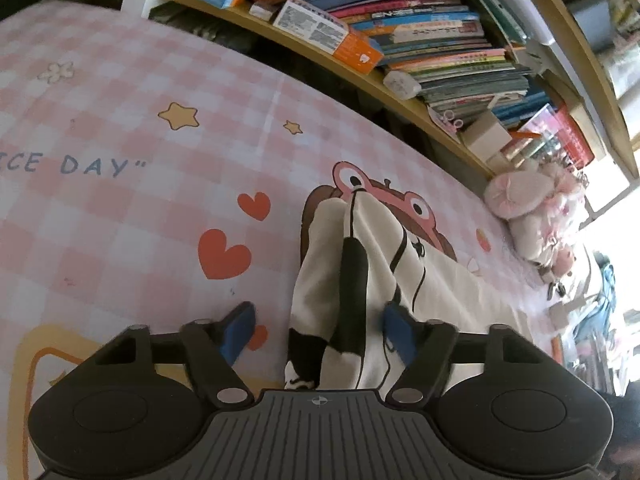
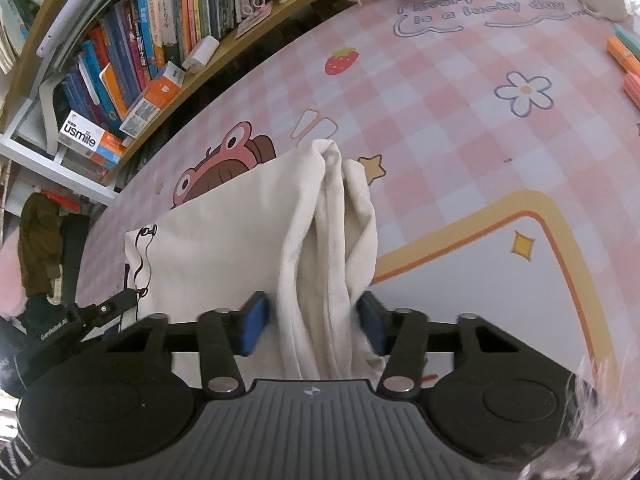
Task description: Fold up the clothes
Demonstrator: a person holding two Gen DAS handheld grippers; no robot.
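Note:
A cream garment with black printed lines and patches [image 1: 356, 264] lies on a pink checked table mat [image 1: 120, 128]. In the left wrist view a bunched fold of it runs up between the blue pads of my left gripper [image 1: 320, 330]; the jaws stand wide apart and only the right pad touches cloth. In the right wrist view the cream garment [image 2: 224, 240] is lifted in a fold, and my right gripper [image 2: 314, 326] stands with both blue pads against a thick bunch of it. The left gripper's tip [image 2: 116, 304] shows at the cloth's left edge.
A wooden shelf packed with books and boxes [image 1: 400, 40] runs along the far edge of the mat; it also shows in the right wrist view [image 2: 152, 52]. Pink and white plush toys [image 1: 532, 204] lie at the mat's end. Orange pens [image 2: 628, 64] lie at the right.

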